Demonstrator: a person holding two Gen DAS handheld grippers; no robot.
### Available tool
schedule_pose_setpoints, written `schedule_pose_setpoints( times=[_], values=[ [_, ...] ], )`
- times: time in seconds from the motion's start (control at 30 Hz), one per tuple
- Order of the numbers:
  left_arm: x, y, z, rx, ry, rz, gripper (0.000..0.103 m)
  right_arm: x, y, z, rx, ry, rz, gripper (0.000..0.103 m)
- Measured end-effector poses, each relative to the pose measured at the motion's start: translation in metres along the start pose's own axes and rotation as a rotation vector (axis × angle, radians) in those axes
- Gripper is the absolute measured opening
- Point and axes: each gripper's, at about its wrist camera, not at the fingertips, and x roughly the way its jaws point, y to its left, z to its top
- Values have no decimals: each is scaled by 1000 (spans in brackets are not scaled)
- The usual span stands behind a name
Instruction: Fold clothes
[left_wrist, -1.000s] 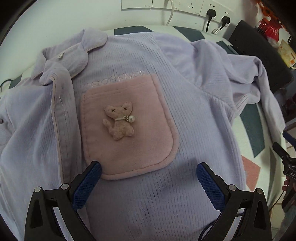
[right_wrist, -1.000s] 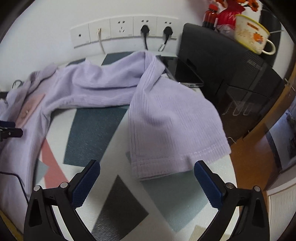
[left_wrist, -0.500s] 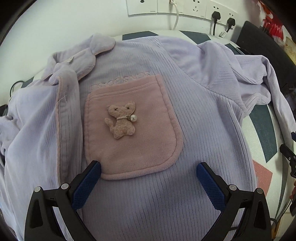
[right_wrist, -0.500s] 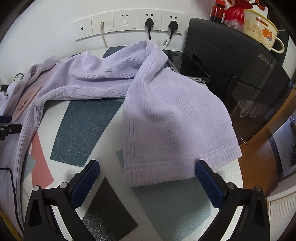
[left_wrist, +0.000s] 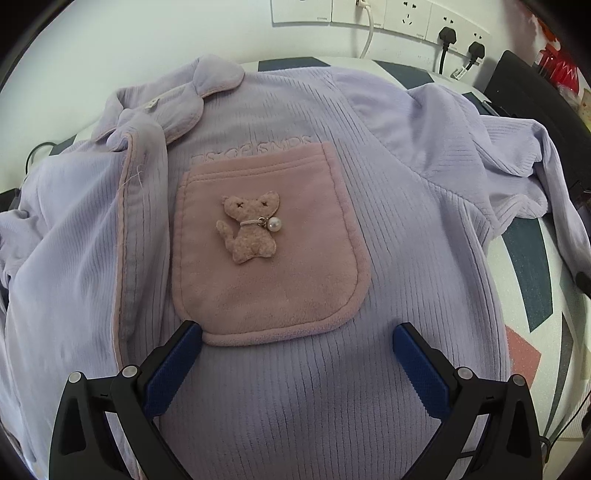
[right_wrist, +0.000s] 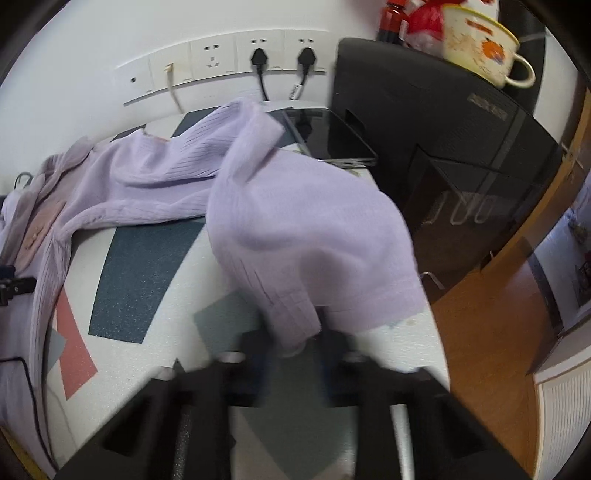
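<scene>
Since earlier, right tool (right_wrist: 295, 350) has closed onto sleeve cuff (right_wrist: 295, 325) | left tool (left_wrist: 295, 347) gapes empty over pyjama top (left_wrist: 369, 240), spread on table (right_wrist: 166, 295) | step: sleeve fold | next: carry cuff left across chest.

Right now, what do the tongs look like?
The left tongs have two black plastic arms shaped like open triangle frames, with round silver screws. Each arm ends in a bright blue bumpy pad. The right tongs look black too, with a hint of blue, but that picture is blurry. No hands or sleeves show.
</scene>
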Motion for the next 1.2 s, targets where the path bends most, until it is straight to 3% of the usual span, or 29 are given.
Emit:
schedule_pose_setpoints(
  times=[0.1,0.2,0.43,0.6,0.73,0.9,1.0,1.13,1.2],
  values=[
    [3,-6,16,8,34,-29,102,-13,-14,8,98,-17,104,14],
    [-14,7,21,-29,1,-99,99,-33,-10,18,183,-71,245,14],
    [-102,74,34,-65,-255,-227,99,-92,44,78,201,-227,542,14],
    [-152,157,12,-133,-355,-306,99,-112,129,127,142,-260,696,14],
    [-185,225,-10,-198,-420,-348,99,-104,231,152,42,-205,758,14],
    [-175,282,-47,-294,-407,-305,99,-91,356,163,-39,-109,829,14],
    [-169,310,-65,-342,-394,-292,99,-62,423,169,-56,-13,881,14],
    [-163,331,-78,-367,-383,-259,99,-20,502,163,-116,119,865,14],
    [-161,339,-79,-362,-373,-247,99,6,529,154,-135,194,828,23]
  ],
)
